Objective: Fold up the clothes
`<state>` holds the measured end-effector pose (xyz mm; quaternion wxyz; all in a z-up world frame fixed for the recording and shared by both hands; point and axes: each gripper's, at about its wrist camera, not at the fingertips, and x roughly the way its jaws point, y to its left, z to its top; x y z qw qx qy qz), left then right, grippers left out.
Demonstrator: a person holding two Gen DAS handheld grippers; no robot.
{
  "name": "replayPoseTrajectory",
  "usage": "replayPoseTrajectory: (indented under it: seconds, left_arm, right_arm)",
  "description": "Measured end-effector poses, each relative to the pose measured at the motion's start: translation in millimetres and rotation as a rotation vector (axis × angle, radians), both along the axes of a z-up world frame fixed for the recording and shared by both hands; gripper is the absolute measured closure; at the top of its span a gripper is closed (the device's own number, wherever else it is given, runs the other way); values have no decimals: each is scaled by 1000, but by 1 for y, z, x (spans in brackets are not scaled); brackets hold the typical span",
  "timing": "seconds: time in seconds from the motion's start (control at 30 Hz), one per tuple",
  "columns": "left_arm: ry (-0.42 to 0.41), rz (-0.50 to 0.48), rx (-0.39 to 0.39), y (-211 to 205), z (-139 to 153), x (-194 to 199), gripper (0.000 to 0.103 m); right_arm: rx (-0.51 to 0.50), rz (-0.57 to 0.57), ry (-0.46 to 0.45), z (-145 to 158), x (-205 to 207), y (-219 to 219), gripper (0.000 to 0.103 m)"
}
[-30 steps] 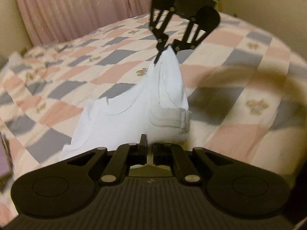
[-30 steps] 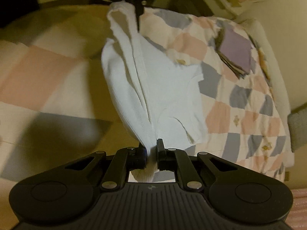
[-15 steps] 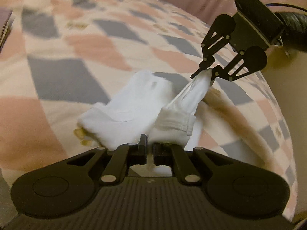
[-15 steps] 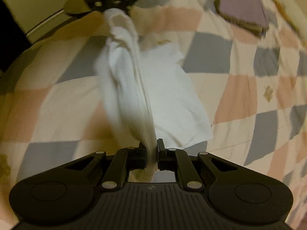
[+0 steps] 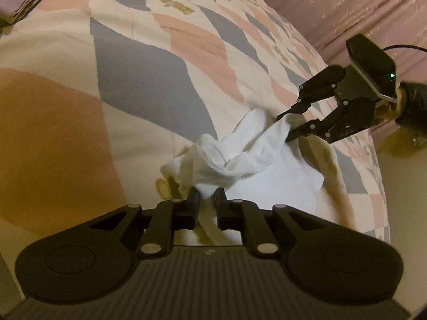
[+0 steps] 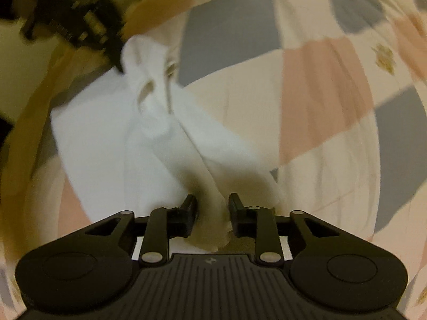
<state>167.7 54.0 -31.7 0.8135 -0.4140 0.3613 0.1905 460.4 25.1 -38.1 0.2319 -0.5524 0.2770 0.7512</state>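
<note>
Since a second ago I've lowered the garment [image 5: 240, 157] onto the quilt [image 5: 138, 85]. Left view, lower centre: my left gripper [image 5: 206, 196] has just been opening, cloth loosely between its jaws. Right view, lower centre: my right gripper [image 6: 212, 202] has just been opening, released, cloth between.

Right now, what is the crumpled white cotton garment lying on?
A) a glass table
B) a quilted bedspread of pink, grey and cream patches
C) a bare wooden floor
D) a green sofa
B: the crumpled white cotton garment rests on the quilted bedspread of pink, grey and cream patches, whose patches show all round it in both wrist views.
</note>
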Motion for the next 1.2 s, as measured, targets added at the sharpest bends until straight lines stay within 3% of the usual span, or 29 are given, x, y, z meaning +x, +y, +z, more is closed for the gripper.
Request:
replayPoseTrajectory:
  seconds: [0.17,0.27,0.43,0.47,0.57,0.63,0.73,0.87,0.93,1.03,1.1,1.2]
  left_arm:
    - [9,47,1,0,0,7,85]
    - [32,40,46,-2,2,11,82]
    - [43,37,102,-3,7,17,76]
    - [43,43,105,-3,7,18,78]
    - [42,84,107,-2,5,17,97]
    - [39,132,92,-1,5,12,97]
    - [36,187,51,1,1,5,97]
    - [50,204,-10,7,-7,3,92]
    - [50,219,-26,11,-8,1,91]
    - [52,224,-11,14,-3,-5,86]
    - [56,225,2,14,1,-9,79]
    - [61,202,29,12,8,-12,79]
  right_arm:
    - [34,-262,72,0,30,1,72]
    - [69,-427,101,-1,45,-5,68]
    - [60,-589,208,-4,57,-26,61]
    - [61,-595,211,-5,57,-28,61]
    - [67,-624,226,-10,57,-34,61]
    - [72,-684,259,-12,62,-36,62]
    - [63,-769,313,-16,67,-34,102]
    - [86,-837,306,-19,70,-30,100]
    - [96,-847,266,-22,68,-28,92]
    - [135,-875,225,-18,69,-31,76]
    - [165,-889,210,-12,70,-36,75]
    - [218,-885,209,2,67,-43,75]
